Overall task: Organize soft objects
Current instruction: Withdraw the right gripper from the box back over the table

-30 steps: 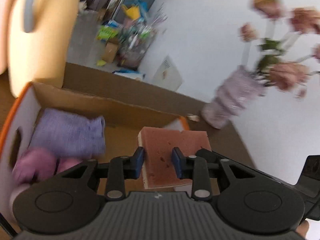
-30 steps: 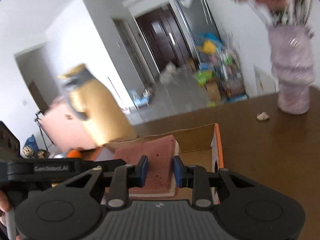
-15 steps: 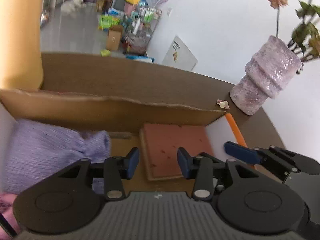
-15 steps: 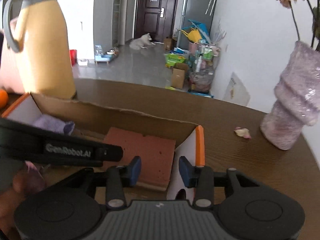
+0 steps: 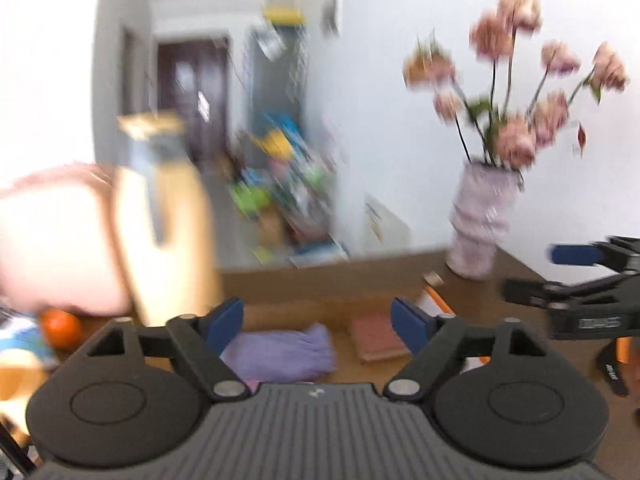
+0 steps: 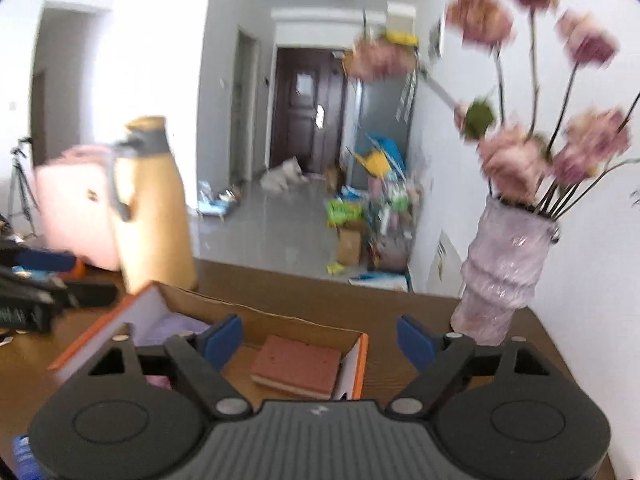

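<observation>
A red-brown sponge (image 6: 298, 365) lies flat inside the cardboard box (image 6: 362, 354), at its right end; it also shows in the left wrist view (image 5: 376, 338). A purple cloth (image 5: 280, 350) lies in the box to its left, also in the right wrist view (image 6: 180, 326). Something pink (image 6: 158, 381) lies at the box's near left. My left gripper (image 5: 318, 322) is open and empty, above and behind the box. My right gripper (image 6: 319, 338) is open and empty, above the box's near side. The right gripper also shows at the right edge of the left wrist view (image 5: 576, 276).
The box sits on a brown wooden table (image 6: 400, 312). A purple vase (image 6: 504, 272) with pink flowers stands at the right. A tall yellow jug (image 6: 154, 216) stands behind the box on the left, with a pink case (image 6: 70, 208) and an orange (image 5: 60, 326) nearby.
Both grippers have let go of the sponge, which now lies flat in the box. Both have opened wide and drawn back and up from the box.
</observation>
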A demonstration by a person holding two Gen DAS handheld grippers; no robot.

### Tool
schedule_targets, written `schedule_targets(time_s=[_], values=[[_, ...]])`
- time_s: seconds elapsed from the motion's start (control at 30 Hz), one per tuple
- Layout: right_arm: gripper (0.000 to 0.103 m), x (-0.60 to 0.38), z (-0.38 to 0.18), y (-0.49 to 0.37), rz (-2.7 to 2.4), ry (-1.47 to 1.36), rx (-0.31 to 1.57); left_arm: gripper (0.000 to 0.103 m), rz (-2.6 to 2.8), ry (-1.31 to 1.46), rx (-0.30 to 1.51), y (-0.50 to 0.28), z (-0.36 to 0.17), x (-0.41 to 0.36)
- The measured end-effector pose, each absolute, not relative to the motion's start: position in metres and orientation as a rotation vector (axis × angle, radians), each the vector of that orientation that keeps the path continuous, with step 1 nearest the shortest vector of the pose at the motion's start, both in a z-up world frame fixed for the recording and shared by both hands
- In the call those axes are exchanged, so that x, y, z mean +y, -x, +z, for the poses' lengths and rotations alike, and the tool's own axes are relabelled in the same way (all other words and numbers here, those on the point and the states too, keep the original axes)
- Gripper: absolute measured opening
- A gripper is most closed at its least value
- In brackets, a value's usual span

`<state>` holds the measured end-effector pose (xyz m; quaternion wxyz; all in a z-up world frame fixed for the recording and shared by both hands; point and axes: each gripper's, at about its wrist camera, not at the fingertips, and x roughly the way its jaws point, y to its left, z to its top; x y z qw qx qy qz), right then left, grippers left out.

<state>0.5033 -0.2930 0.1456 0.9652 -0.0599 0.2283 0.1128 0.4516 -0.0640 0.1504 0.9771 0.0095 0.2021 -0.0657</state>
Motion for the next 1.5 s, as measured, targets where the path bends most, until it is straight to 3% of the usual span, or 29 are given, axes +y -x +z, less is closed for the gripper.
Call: schedule_targets(time_s=[0.13,0.33,0.87,1.2,1.5], values=[[0.092,-0.303,0.152,-0.437,0.266,0.094,0.354,0.090,-0.030,-0.044,0.293,-0.384,0.143,-0.049],[0.096,-0.304,0.112,-0.352,0.245,0.047,0.210,0.098,0.029,-0.045,0.141,-0.297,0.109,-0.040],[0.098,-0.300,0.060,-0.212,0.176,-0.016,0.174,0.102,0.013,0.053,0.275,-0.170,0.058,-0.012],[0.099,-0.305,0.019,-0.096,0.225,-0.057,0.284,0.103,-0.027,0.074,0.366,-0.079,0.026,-0.006],[0.097,-0.297,0.005,-0.089,0.254,-0.113,0.332,0.103,-0.054,0.061,0.397,-0.096,0.023,-0.014]])
